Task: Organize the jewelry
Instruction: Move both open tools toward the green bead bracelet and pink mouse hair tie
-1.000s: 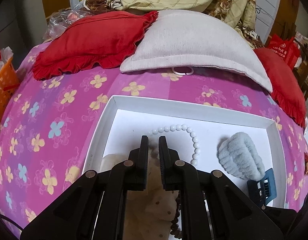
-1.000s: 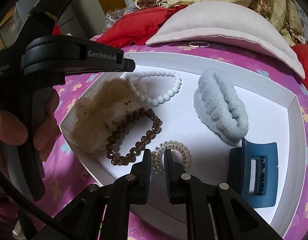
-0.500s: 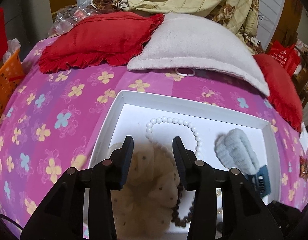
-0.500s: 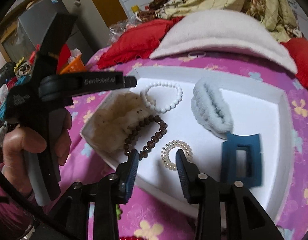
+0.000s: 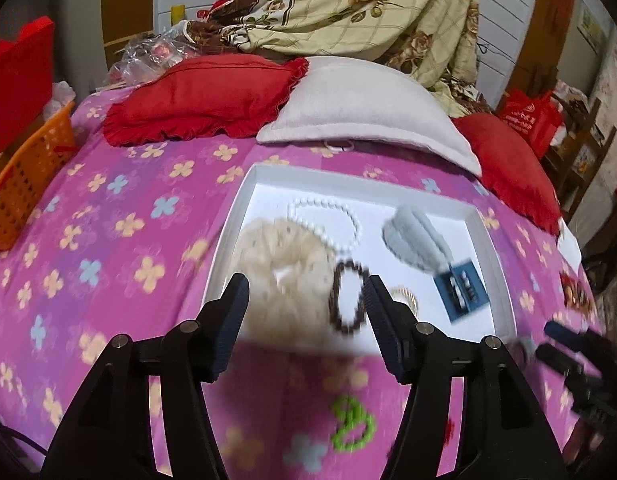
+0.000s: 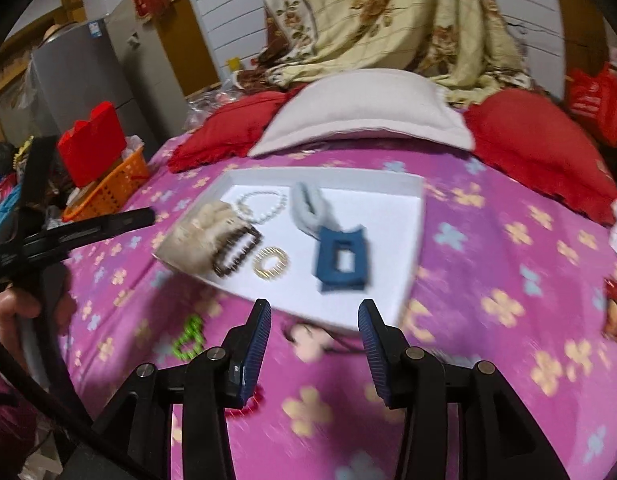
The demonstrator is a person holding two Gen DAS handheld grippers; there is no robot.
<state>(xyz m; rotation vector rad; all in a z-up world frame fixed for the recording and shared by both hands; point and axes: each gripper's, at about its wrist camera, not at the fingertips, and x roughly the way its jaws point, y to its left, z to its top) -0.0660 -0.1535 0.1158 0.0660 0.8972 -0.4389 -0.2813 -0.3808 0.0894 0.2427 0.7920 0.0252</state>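
1. Both grippers, left (image 5: 304, 300) and right (image 6: 314, 326), are spread wide and hold nothing.
2. The tray (image 6: 408, 280) of jewelry lies ahead of them on the bed; a pink tie (image 6: 306, 340) sits just ahead of the right gripper, a green one (image 6: 188, 340) to its left.
3. Grabbing fast, a gripper could catch the bedsheet or knock the tray's edge.

red pillows (image 5: 200, 100) | grey pillow (image 5: 360, 108) | orange basket (image 5: 24, 184) | floral blanket (image 6: 388, 20)
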